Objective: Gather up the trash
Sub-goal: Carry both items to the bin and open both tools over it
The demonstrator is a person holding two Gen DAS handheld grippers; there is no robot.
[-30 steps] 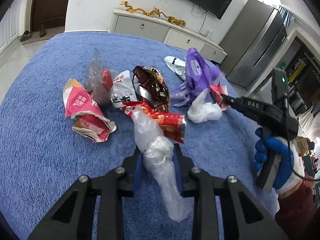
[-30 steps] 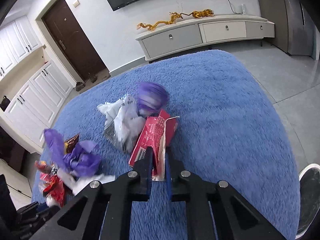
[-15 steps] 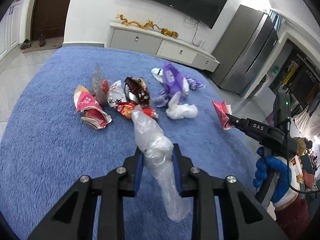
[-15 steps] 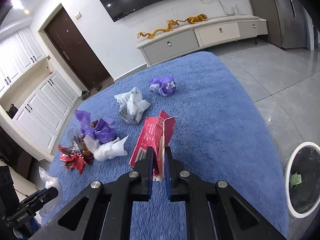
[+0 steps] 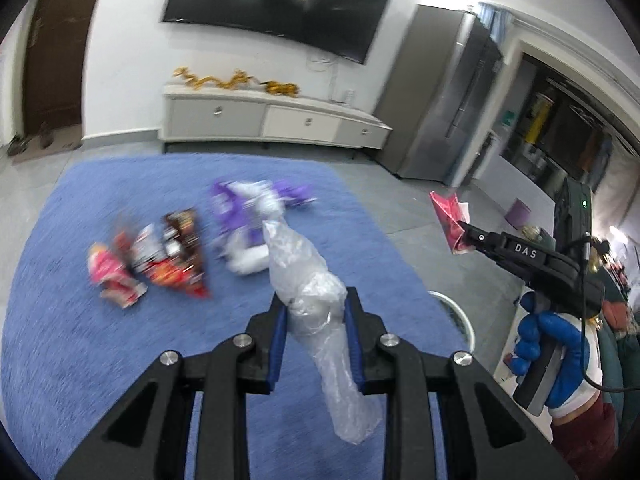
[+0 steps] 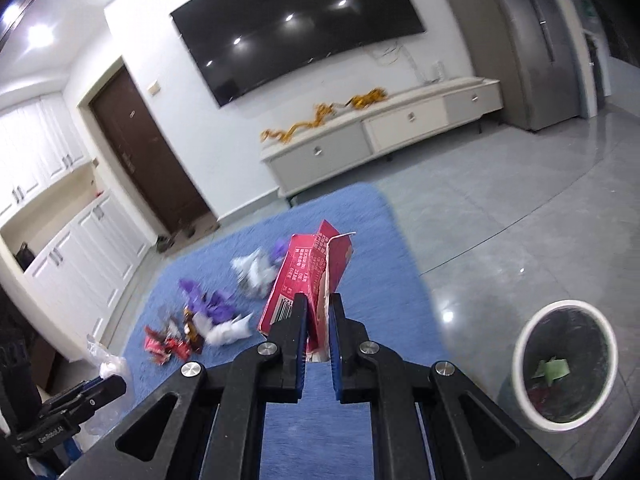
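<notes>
My left gripper [image 5: 314,312] is shut on a crumpled clear plastic bag [image 5: 308,292] and holds it in the air above the blue rug [image 5: 60,340]. My right gripper [image 6: 318,312] is shut on a flattened red carton [image 6: 312,276]; it also shows in the left wrist view [image 5: 460,236] with the carton [image 5: 450,216], raised at the right. A white-rimmed trash bin [image 6: 566,364] with scraps inside stands on the tile floor at the lower right of the right wrist view. Its rim [image 5: 456,316] shows past the rug's right edge. More wrappers [image 5: 168,256] lie on the rug.
Purple and white crumpled trash [image 5: 256,220] lies on the rug beyond the clear bag. A low white TV cabinet [image 5: 272,120] stands at the far wall under a wall television. A grey fridge [image 5: 440,92] is at the right. Grey tile floor [image 6: 520,220] surrounds the rug.
Both grippers have risen and pulled back from the trash pile, each still holding its item. The right gripper has swung toward the bin, which now shows more fully.
</notes>
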